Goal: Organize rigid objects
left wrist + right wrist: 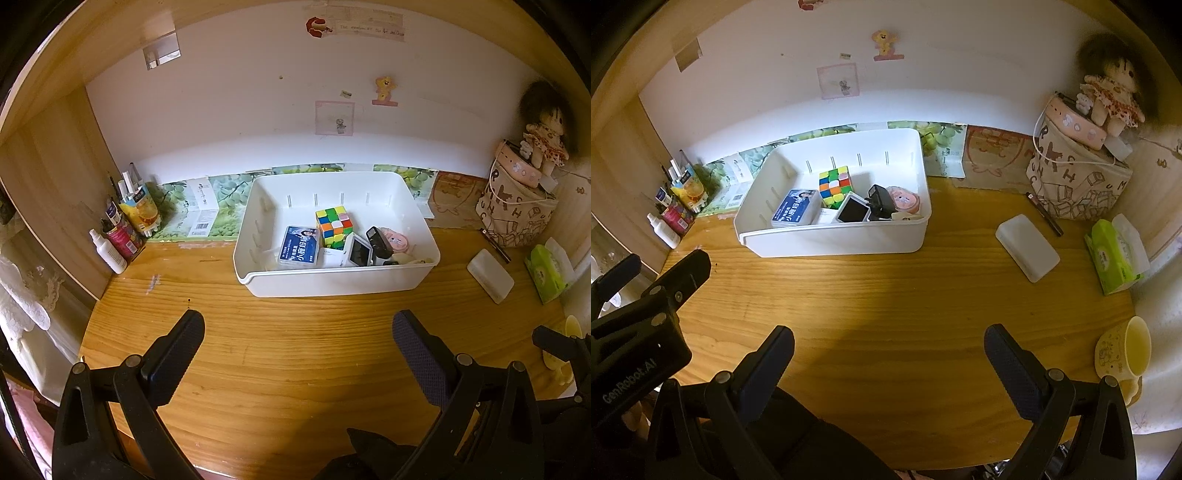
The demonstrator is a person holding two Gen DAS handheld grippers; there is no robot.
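both claws (298, 334) (889, 345) released, empty; prob grab white box (1027, 247) next w/ right, squeeze long sides, drop in bin (831, 240)

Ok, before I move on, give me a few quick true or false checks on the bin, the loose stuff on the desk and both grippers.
1. The puzzle cube lies inside the white bin. True.
2. The left gripper is shut on the cube. False: its jaws stand wide open over bare desk, holding nothing.
3. A white rectangular case lies on the desk outside the bin, to its right. True.
4. The right gripper holds the green tissue pack. False: it is open and empty; the pack lies at the desk's right edge.
5. The bin is empty. False: it also holds a blue-labelled box and a black charger.
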